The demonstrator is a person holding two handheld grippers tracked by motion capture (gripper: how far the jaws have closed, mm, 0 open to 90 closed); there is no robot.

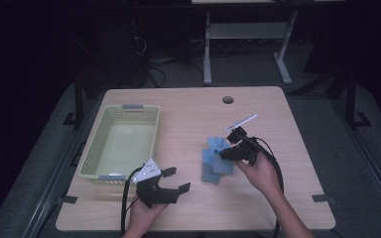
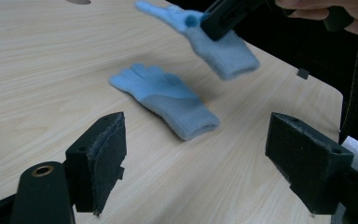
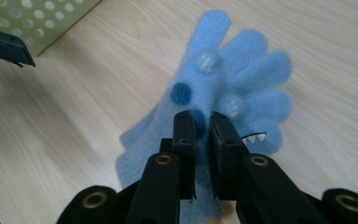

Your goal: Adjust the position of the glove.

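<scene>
Nearest us, our left gripper hovers with jaws spread wide, holding nothing. Our right gripper pinches one blue glove above the table; the second glove lies flat beneath, basket beyond.

Lifted glove blurred — its cuff hidden behind jaws.

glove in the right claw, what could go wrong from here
1. The right claw pinches only a small fold of the lifted glove, so it may slip out on the way to the basket.
2. The hanging cuff could brush the second glove lying on the table just under it and drag it along.
3. The open left claw sits beside the basket, so the right one might bump it.
</scene>
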